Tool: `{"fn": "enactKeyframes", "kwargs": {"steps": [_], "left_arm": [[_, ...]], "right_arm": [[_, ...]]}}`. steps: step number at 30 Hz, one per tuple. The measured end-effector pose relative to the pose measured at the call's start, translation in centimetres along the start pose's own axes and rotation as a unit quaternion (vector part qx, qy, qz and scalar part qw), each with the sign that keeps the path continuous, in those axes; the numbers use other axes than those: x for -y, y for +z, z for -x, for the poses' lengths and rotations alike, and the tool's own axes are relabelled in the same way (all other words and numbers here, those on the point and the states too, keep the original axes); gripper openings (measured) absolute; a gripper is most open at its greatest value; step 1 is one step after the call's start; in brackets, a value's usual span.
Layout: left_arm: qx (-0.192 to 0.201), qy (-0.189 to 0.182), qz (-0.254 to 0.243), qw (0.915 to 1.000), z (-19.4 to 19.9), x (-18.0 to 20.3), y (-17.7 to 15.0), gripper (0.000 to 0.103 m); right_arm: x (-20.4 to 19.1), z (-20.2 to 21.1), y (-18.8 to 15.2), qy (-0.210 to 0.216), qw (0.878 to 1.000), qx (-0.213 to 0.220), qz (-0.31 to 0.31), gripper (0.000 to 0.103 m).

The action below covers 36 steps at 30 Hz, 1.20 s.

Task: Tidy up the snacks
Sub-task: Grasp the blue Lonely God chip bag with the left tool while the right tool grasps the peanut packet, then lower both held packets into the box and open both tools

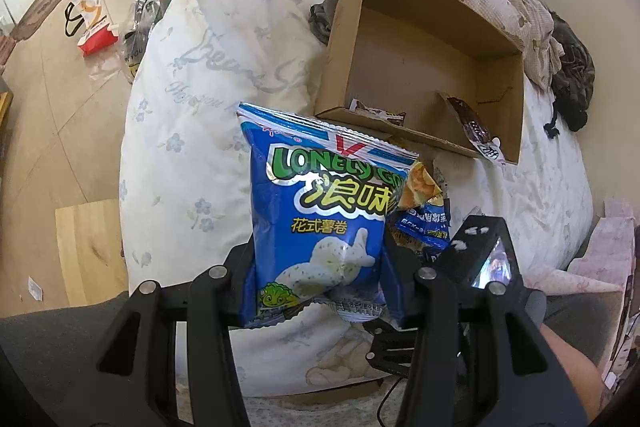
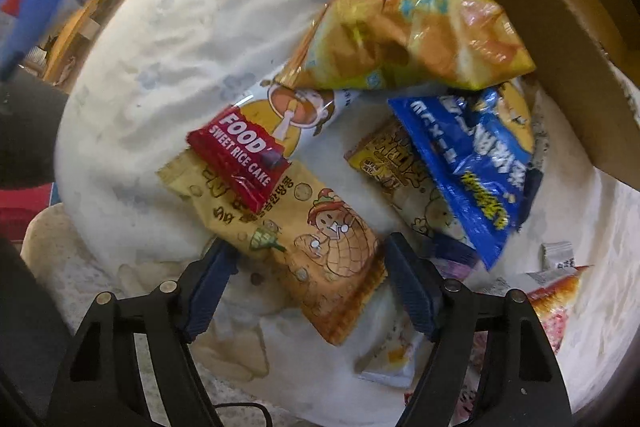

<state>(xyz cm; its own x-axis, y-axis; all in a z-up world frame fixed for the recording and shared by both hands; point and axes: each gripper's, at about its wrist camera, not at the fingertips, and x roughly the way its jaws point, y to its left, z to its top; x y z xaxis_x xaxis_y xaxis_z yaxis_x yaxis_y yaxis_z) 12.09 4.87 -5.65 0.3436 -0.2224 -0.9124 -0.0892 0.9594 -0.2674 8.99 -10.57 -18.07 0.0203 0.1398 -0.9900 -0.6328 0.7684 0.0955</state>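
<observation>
The left claw (image 1: 320,275) grips a blue bag (image 1: 320,223) by its lower end, lifted above the bed so it can go to the box (image 1: 424,67) beyond; its long axis runs toward the box, top seal leading. The right claw (image 2: 308,279) gapes astride a peanut pack (image 2: 288,227), lying slantwise, pads not yet pressing.

white floral bed (image 1: 188,131) w/ cardboard box (image 1: 348,67), snack packs (image 2: 304,243) on it.
</observation>
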Motion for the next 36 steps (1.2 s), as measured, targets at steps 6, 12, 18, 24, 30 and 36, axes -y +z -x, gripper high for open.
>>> {"fn": "enactKeyframes", "kwargs": {"steps": [6,12,18,24,30,36], "left_arm": [[0.003,0.002,-0.003,1.0,-0.1,0.3,-0.1,0.045],[0.006,0.001,0.002,1.0,0.0,0.0,0.0,0.045],[0.014,-0.001,0.021,0.9997,0.2,-0.7,0.0,0.045],[0.028,0.007,0.017,0.9994,0.5,-0.6,-0.3,0.045],[0.035,0.012,0.011,0.9992,0.8,-0.6,-0.6,0.045],[0.038,0.012,0.002,0.9992,0.7,0.0,-0.4,0.045]], "right_arm": [[0.3,1.9,-0.7,0.056,0.998,0.015,-0.012,0.048],[0.8,4.6,-3.3,0.116,0.992,0.027,-0.036,0.045],[2.6,8.0,-4.7,0.159,0.981,0.073,-0.077,0.045],[5.1,11.9,-5.4,0.155,0.966,0.155,-0.136,0.045],[9.2,13.2,-6.2,0.109,0.95,0.184,-0.227,0.045],[13.7,12.2,-5.5,0.058,0.949,0.154,-0.268,0.045]]}}
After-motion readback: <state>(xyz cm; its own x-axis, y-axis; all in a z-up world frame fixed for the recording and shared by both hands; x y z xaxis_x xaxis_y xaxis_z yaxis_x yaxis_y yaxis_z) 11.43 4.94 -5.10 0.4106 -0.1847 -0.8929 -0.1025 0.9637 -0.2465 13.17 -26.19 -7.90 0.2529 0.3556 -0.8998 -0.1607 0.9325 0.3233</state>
